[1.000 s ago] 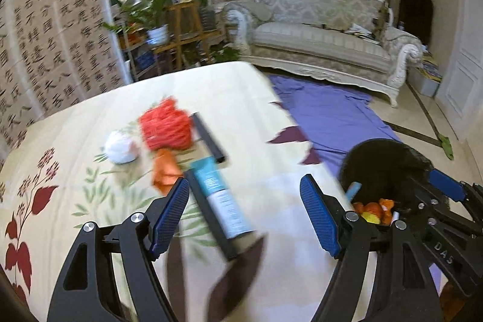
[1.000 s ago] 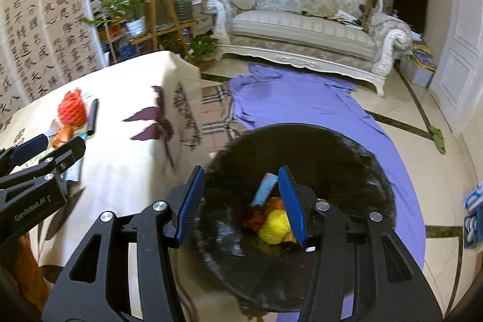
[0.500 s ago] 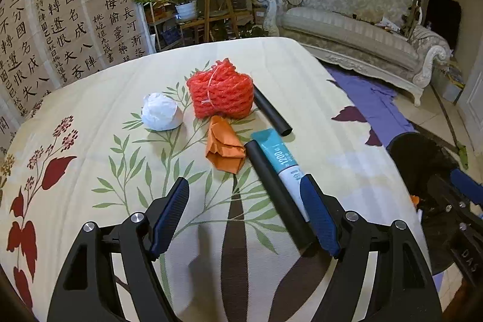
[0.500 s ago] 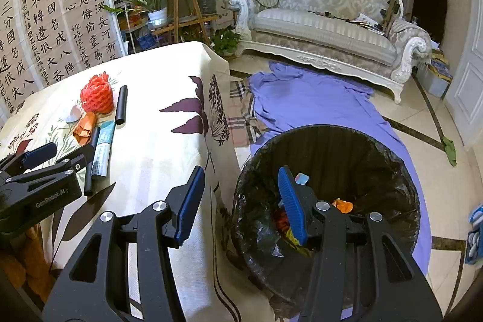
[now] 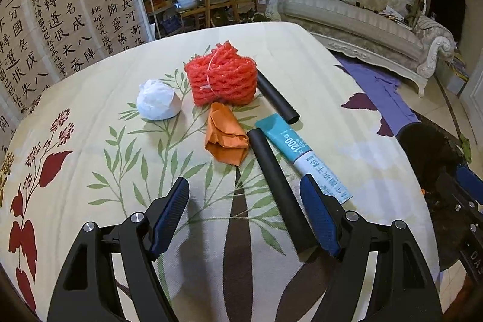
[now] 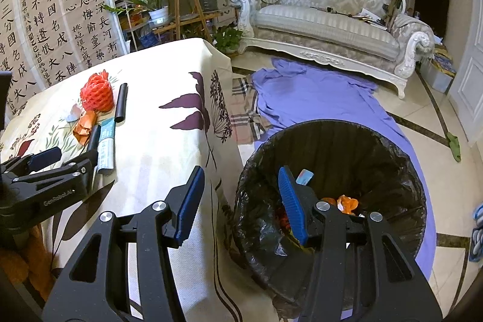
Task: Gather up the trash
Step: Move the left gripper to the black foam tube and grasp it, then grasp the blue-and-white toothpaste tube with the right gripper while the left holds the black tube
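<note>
Swinging off the bin and back over the table, that's the left gripper [image 5: 244, 213]. A second ago it looked past the table edge at the bin; now it hangs low over the floral tablecloth [image 5: 90, 171], tilted down at the litter. Its jaws have just been closing a touch, yet they are spread with nothing pinched. The near black tube [image 5: 277, 189] runs up between them, closer to the right-hand pad (not touching, as far as I can see). That looks like the next pick.

Just beside the tube lies the teal and white tube [image 5: 302, 156], its near end tucked behind the same pad. Touching the black tube's far end on the other side, the crumpled orange paper [image 5: 225, 138]. Further out sit the red foam net [image 5: 222, 77], the white paper ball [image 5: 158, 100] to its left, and a second black tube [image 5: 276, 97] to its right.

Over on the other side, the right gripper [image 6: 238, 201] waits at the table edge with its jaws apart and empty, one finger over the trash bin [image 6: 392, 159]. Orange scraps already lie in the black liner, so some trash is in and six pieces remain on the table. Behind it all, the sofa [image 6: 326, 20].
</note>
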{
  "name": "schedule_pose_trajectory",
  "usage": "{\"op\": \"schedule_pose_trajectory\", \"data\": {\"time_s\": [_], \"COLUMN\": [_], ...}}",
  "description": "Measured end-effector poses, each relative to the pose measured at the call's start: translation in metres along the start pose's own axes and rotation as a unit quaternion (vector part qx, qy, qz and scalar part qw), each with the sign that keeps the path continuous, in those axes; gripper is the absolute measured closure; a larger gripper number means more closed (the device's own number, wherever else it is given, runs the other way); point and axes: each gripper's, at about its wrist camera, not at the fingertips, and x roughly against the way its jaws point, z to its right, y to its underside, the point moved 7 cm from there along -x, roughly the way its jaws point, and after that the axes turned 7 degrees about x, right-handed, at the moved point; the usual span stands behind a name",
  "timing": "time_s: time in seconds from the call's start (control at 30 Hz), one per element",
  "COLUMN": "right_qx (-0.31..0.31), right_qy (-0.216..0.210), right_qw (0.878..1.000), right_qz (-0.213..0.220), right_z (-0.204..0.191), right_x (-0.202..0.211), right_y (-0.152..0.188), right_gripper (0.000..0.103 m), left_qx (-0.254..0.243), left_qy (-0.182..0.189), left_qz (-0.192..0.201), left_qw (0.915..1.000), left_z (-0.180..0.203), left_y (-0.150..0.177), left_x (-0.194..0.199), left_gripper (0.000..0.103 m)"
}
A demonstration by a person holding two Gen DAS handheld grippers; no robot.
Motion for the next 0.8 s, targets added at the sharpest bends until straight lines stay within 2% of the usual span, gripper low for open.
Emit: {"op": "schedule_pose_trajectory", "data": {"time_s": [0.03, 0.07, 0.23, 0.3, 0.5, 0.8], "right_qx": [0.0, 0.001, 0.007, 0.009, 0.02, 0.046], "right_qy": [-0.001, -0.003, -0.009, -0.011, -0.019, -0.039], "right_qw": [1.0, 1.0, 1.0, 1.0, 1.0, 0.998], "right_qz": [0.0, 0.001, 0.001, 0.001, -0.001, 0.002], "right_z": [-0.001, -0.002, -0.009, -0.012, -0.023, -0.052], "right_x": [0.0, 0.0, -0.001, -0.002, -0.002, 0.001], "right_y": [0.0, 0.0, -0.001, -0.002, -0.002, -0.009], "right_gripper": [0.053, 0.053, 0.053, 0.053, 0.053, 0.053], "left_qx": [0.001, 0.003, -0.02, -0.027, -0.02, -0.004], "left_qy": [0.004, 0.01, 0.023, 0.029, 0.057, 0.062], "left_qz": [-0.002, -0.003, 0.007, 0.008, 0.007, 0.029], "left_qw": [1.0, 0.9999, 0.9995, 0.9992, 0.9981, 0.9976], "left_z": [-0.001, -0.001, 0.005, 0.008, 0.007, -0.013], "left_y": [0.0, 0.001, 0.006, 0.008, 0.009, 0.008], "left_x": [0.0, 0.0, 0.006, 0.007, 0.012, 0.033], "left_gripper": [0.042, 0.044, 0.081, 0.089, 0.089, 0.089]}}
